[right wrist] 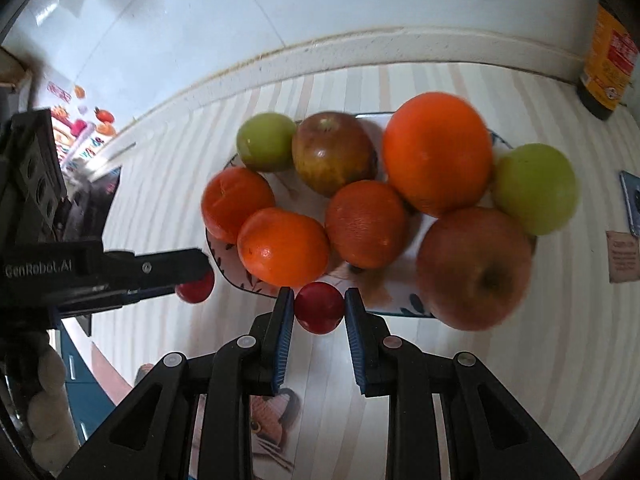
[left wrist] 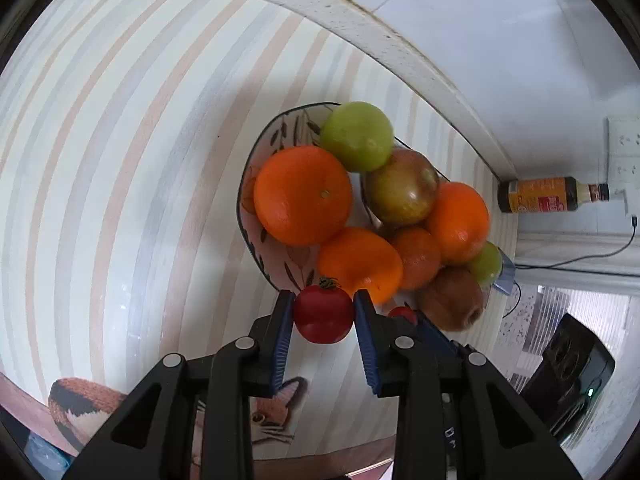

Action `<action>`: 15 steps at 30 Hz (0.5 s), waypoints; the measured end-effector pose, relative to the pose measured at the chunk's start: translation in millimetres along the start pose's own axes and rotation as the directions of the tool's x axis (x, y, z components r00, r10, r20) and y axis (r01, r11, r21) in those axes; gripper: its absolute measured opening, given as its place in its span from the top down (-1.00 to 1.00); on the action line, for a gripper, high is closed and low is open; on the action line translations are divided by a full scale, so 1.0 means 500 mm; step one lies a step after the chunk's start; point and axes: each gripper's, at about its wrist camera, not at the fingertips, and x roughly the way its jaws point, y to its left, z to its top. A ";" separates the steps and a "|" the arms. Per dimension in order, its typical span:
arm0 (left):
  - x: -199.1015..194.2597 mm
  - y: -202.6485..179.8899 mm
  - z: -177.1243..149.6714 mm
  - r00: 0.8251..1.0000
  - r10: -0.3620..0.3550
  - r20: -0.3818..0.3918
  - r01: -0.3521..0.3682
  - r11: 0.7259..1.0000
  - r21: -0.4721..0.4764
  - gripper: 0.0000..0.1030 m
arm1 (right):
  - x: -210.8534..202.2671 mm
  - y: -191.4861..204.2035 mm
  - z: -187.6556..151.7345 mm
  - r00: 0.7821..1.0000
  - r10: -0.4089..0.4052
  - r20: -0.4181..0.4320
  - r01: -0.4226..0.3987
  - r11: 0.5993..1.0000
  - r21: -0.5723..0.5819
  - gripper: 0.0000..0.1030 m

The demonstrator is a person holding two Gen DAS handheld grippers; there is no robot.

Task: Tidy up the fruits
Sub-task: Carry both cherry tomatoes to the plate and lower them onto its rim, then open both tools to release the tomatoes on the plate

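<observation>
Gripping: both grippers are clamped on small red fruits just beside a loaded plate.
Left gripper (left wrist: 323,304): blue pads pressed on a red tomato (left wrist: 323,314) with a green stem, held above the striped tablecloth (left wrist: 120,200).
Right gripper (right wrist: 319,306): closed tight on a second small red fruit (right wrist: 319,307).
Plate (right wrist: 240,280): patterned, piled with oranges (right wrist: 438,152), green apples (right wrist: 534,188) and reddish apples (right wrist: 474,268).
Bottle (left wrist: 552,194): against the wall, well apart from the plate.
</observation>
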 end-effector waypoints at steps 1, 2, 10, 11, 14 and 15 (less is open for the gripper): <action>0.004 0.002 0.003 1.000 -0.001 -0.003 0.001 1.000 -0.004 0.46 | 0.007 0.003 0.001 1.000 -0.008 -0.002 0.008 1.000 -0.007 0.46; 0.005 0.004 0.006 1.000 -0.003 -0.005 0.003 1.000 -0.006 0.46 | 0.012 0.007 0.002 1.000 -0.015 -0.003 0.014 1.000 -0.012 0.46; 0.019 0.004 0.017 1.000 0.012 -0.015 -0.012 1.000 0.003 0.44 | 0.038 0.013 0.009 0.999 -0.040 -0.004 0.040 0.999 -0.014 0.44; 0.019 0.004 0.017 1.000 0.024 -0.018 -0.024 1.000 0.003 0.44 | 0.039 0.013 0.008 0.999 -0.039 -0.003 0.039 0.999 -0.013 0.43; 0.018 -0.002 0.017 0.999 0.040 -0.014 -0.039 0.999 0.016 0.44 | 0.040 0.016 0.010 0.999 -0.049 -0.002 0.049 0.999 -0.004 0.31; 0.016 -0.006 0.016 0.999 0.050 -0.006 -0.050 0.998 0.026 0.43 | 0.040 0.016 0.009 0.998 -0.056 -0.003 0.056 0.998 -0.002 0.24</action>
